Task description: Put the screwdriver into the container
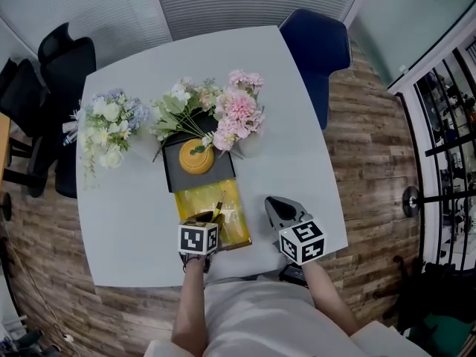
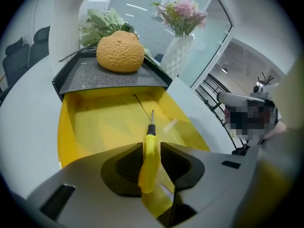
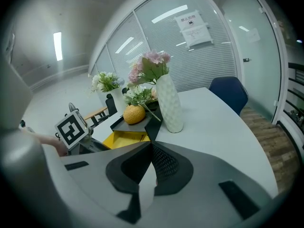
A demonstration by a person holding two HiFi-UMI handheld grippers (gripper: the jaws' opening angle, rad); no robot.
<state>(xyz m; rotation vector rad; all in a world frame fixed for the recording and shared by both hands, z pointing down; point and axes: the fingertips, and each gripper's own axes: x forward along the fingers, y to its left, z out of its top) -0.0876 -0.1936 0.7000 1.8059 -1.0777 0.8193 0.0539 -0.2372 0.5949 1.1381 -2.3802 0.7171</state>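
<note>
Jaws of the left gripper [image 2: 152,146] stand apart, with the yellow handle of the screwdriver [image 2: 149,161] lying loosely between them. No pad is seen pressing on it, and the handle leans slightly toward the left jaw. Jaws of the right gripper [image 3: 152,148] are together at the tips and hold nothing.

Location: the screwdriver's metal shaft points to 12 o'clock, out over the floor of the yellow container [image 2: 66,127], while its handle remains in the gap between the jaws. In the head view the screwdriver [image 1: 218,210] lies at the near, 6 o'clock end of the container [image 1: 195,199], just ahead of the left gripper [image 1: 204,219]. The right gripper [image 1: 279,210] rests at 3 o'clock of it, beside the container and over the bench [image 1: 134,222].

Surroundings: a black tray [image 1: 172,178] carrying an orange fruit-like object [image 1: 196,157] adjoins the container at 12 o'clock.

Handling (judged): the tool looks small, light and rigid. Its moulded handle is smooth and somewhat rounded, so it may roll or pivot in a narrow grip. The handle's middle, across its thickest part, is the soundest place to hold. The thin shaft offers little purchase. Nothing about it looks fragile, and a short drop into the container should do no harm.

Stage (judged): the release into the container appears nearly complete.
</note>
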